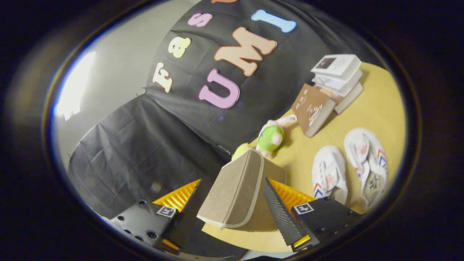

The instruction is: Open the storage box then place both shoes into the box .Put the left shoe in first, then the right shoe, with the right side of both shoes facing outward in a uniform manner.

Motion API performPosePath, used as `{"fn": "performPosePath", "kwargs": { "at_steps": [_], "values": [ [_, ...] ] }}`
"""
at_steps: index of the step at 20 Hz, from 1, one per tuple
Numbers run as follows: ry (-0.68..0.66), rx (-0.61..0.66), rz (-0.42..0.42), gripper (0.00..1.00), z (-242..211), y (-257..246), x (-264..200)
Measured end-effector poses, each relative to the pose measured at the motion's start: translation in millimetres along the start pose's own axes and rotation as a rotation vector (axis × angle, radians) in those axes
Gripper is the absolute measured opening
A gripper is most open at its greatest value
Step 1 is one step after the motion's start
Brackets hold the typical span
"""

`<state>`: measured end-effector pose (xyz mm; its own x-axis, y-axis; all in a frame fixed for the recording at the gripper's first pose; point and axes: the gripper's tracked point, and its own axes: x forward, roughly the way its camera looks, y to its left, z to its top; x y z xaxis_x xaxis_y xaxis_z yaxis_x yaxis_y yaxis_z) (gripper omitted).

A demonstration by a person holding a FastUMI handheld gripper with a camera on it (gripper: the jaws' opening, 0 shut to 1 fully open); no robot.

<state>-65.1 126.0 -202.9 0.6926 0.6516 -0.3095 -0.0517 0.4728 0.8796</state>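
Between our spread jaws (232,203) stands the storage box's lid (235,188), tilted up, neither side clearly pressing it. We should swing it fully back so the opening stays clear. Beyond on the desk (377,116) lie two shoes (349,168), side by side, long axes roughly parallel, running away from us.

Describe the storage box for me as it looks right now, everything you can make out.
The storage box looks like beige fabric with a paler piped edge along its lid. It rests on the yellow table and appears strongly tilted in this fisheye view. Its lid looks closed or nearly so; I cannot tell for certain. It sits between the fingers of the gripper, which are spread apart, and whether either finger touches it is unclear. A green and pink plush toy lies just beyond it, and two white shoes lie off to one side.
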Motion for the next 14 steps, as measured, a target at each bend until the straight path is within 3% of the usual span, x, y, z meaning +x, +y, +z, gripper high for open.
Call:
{"fn": "performPosePath", "kwargs": {
  "at_steps": [6,14],
  "values": [
    [0.151,0.249,0.086,1.0,-43.2,-7.7,20.1],
    [0.254,0.468,0.086,1.0,-74.6,-28.1,48.1]
  ]
}}
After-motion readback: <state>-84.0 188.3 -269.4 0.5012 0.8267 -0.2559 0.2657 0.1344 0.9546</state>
